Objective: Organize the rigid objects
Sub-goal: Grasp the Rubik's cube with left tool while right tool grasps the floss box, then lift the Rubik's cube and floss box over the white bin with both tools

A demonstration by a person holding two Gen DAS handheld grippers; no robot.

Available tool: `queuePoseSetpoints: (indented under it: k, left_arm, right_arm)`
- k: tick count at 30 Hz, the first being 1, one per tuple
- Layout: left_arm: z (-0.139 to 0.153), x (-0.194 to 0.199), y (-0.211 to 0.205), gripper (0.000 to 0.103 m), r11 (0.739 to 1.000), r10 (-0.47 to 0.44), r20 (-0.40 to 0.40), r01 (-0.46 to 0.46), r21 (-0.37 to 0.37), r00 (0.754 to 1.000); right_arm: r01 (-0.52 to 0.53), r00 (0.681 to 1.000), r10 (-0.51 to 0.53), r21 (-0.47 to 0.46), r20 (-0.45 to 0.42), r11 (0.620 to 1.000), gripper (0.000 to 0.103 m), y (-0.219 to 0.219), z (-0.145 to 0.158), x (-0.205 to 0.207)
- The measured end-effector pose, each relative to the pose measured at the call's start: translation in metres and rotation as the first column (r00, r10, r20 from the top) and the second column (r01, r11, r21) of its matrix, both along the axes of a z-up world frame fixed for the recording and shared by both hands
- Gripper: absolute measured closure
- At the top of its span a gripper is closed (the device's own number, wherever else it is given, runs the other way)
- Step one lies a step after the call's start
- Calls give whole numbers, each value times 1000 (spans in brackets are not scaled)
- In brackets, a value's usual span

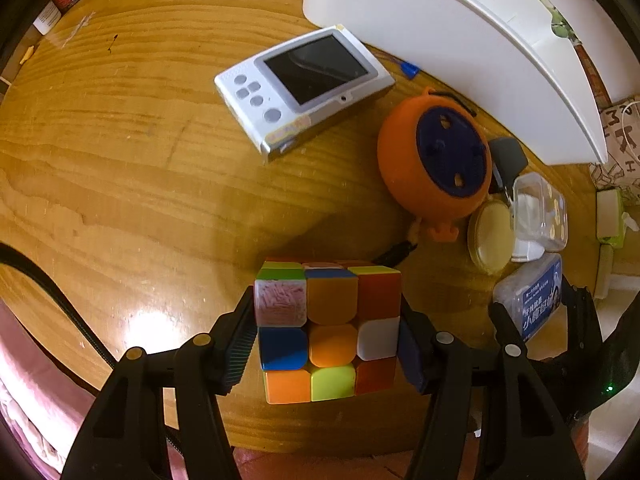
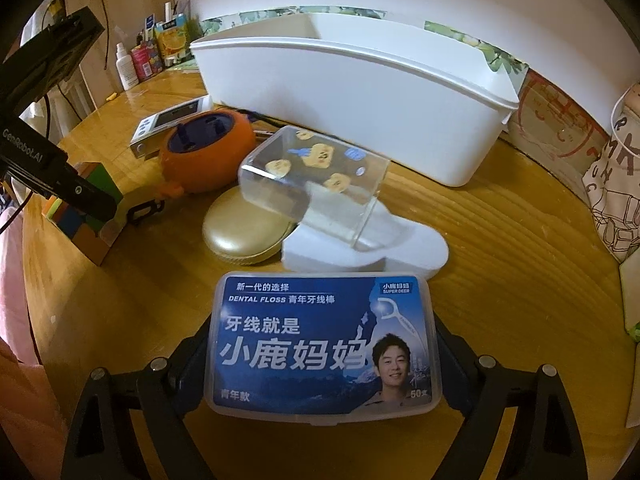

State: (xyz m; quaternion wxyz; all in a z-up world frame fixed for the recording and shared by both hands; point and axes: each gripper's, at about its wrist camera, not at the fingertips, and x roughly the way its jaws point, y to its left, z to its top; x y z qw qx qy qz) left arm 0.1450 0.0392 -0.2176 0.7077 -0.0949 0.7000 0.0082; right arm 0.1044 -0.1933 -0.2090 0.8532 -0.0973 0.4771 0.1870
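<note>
The left hand-held gripper [image 1: 328, 336] points straight down and pinches a puzzle cube [image 1: 326, 330] by its two side faces, at the near left of the wooden bench [image 1: 140, 184]. The right hand-held gripper [image 2: 322, 364] straddles a blue dental floss box [image 2: 322, 346] lying flat on the bench; whether its pads press the box's sides cannot be told. Just beyond the box lie a gold compact [image 2: 246, 236], a clear plastic case [image 2: 316, 178] and an orange round gadget [image 2: 210, 152]. A white handheld console [image 1: 304, 90] lies farther off, beside the long white bin [image 2: 360, 92].
</note>
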Motion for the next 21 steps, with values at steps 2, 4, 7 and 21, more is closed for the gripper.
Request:
queuePoseSetpoints:
  k: [2, 4, 7, 21]
  left_arm:
    - [0, -5, 0, 38, 1000, -2, 0, 2, -2, 1000]
    - [1, -10, -1, 38, 1000, -5, 2, 5, -3, 1000]
    - [2, -16, -1, 38, 1000, -10, 9, 10, -3, 1000]
    - [11, -39, 3, 38, 1000, -24, 37, 24, 10, 999]
  right_arm:
    - [-7, 1000, 7, -3, 1, 1000, 11, 2, 0, -3]
    - [-18, 1000, 18, -6, 2, 1000, 11, 4, 1, -7]
    - [-37, 999, 37, -1, 4, 999, 11, 9, 4, -14]
    - [-112, 993, 110, 57, 37, 992, 11, 37, 36, -33]
